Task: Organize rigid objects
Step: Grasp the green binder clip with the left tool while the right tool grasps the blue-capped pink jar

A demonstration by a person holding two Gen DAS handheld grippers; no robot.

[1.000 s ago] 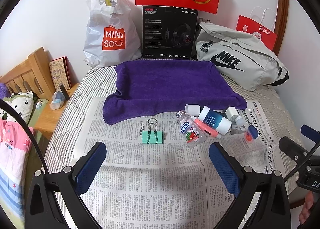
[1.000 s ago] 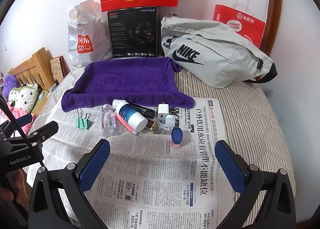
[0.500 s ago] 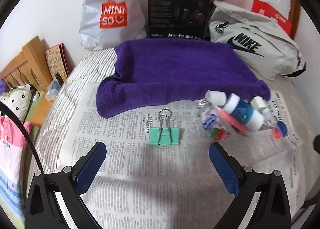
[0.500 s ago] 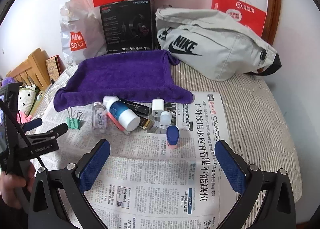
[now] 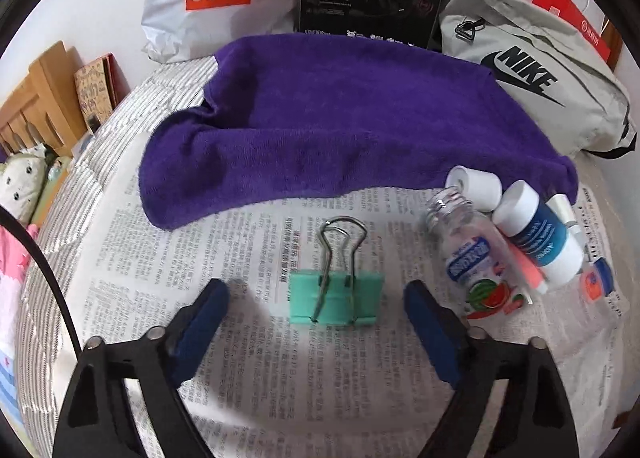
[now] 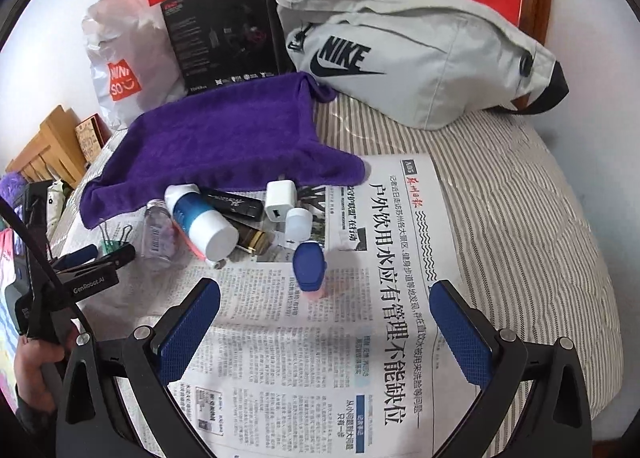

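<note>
- The left gripper [image 5: 316, 308] has come down and forward since a second ago; its jaws stand wide apart, holding nothing, either side of the green binder clip [image 5: 335, 297].
- The clip lies flat on the newspaper [image 5: 240, 338], wire handles pointing toward the purple towel [image 5: 340, 118].
- The right gripper [image 6: 326, 322] has eased closer too, wide open and empty, just short of a small blue-capped tube [image 6: 308, 264].
- Right of the clip lie a clear ribbed plastic bottle [image 5: 476, 258] and a blue-and-white cylindrical bottle [image 5: 538, 234], touching.
- A white cube charger [image 6: 280, 200] sits by the towel's fuzzy edge.
</note>
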